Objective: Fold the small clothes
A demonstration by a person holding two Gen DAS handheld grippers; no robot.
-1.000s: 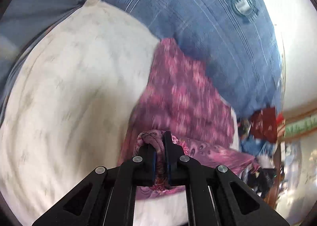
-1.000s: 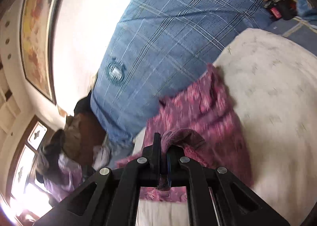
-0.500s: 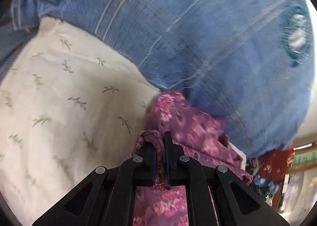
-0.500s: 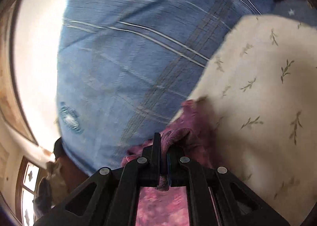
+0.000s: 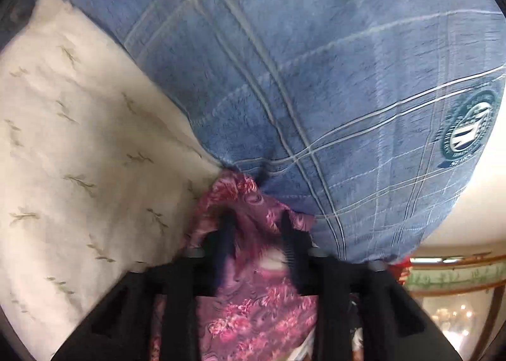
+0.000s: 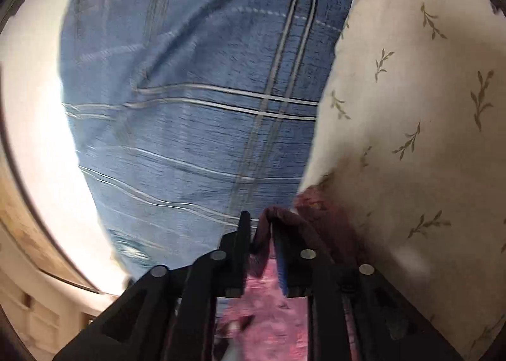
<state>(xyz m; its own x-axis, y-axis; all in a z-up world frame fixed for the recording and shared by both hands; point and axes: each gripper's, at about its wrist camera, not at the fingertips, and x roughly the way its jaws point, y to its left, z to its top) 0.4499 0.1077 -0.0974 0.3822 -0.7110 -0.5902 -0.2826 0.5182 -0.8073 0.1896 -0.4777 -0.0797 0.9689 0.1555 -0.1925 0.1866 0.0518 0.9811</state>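
A small magenta floral garment (image 5: pixel 253 307) lies on the white leaf-print sheet (image 5: pixel 79 171), its far edge up against the blue plaid pillow (image 5: pixel 316 76). My left gripper (image 5: pixel 254 228) has its jaws apart, with the cloth edge loose between them. In the right wrist view my right gripper (image 6: pixel 262 231) also has its jaws parted, and a fold of the garment (image 6: pixel 268 291) drapes over the right finger (image 6: pixel 280 250). Both grippers sit low at the garment's far edge.
The blue plaid pillow (image 6: pixel 205 108) rises right in front of both grippers. The white sheet (image 6: pixel 411 139) spreads to the side. A pale wall (image 6: pixel 31 108) and a wooden frame (image 5: pixel 458 269) lie behind the pillow.
Both grippers moved forward and down with the garment toward the pillow. Both were shut on the cloth before; now their jaws have opened and the cloth lies loose.
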